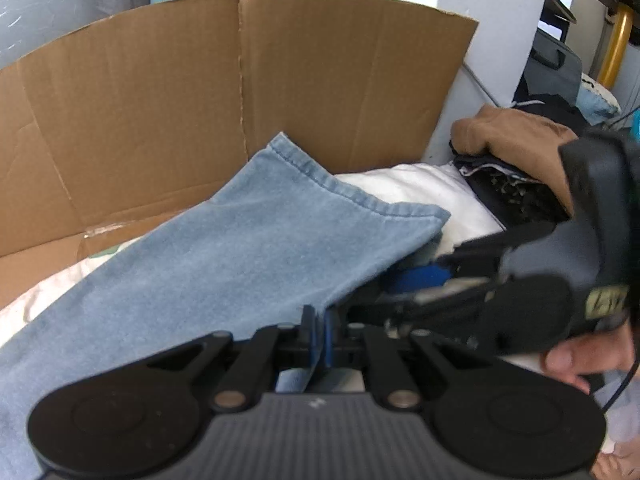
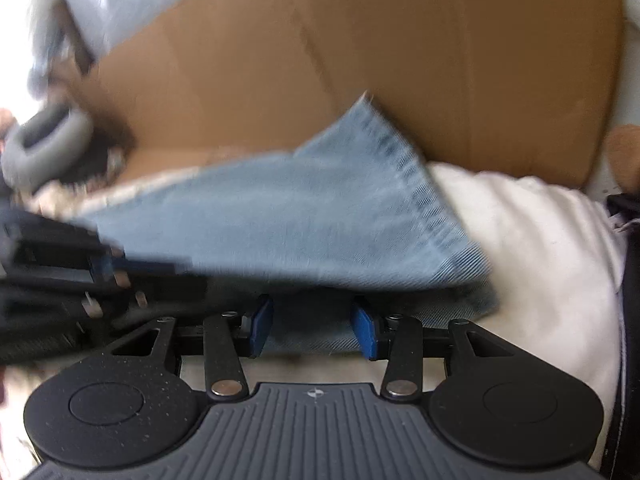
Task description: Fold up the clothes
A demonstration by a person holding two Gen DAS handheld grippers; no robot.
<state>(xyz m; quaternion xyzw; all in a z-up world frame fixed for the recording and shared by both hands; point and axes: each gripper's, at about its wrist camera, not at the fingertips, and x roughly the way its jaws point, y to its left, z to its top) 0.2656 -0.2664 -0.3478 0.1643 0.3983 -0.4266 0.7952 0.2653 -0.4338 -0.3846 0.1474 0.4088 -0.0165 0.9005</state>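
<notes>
jeans (image 2: pixel 280 224) blurred, lower edge hidden

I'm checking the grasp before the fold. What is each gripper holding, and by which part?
The left gripper is shut on the near side edge of the denim garment. The right gripper is open around the same edge, not gripping.

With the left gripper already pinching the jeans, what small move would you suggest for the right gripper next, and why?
Probably close the right gripper: its fingers stand apart with the denim edge of the jeans between them, while the left gripper already pinches the cloth.
</notes>
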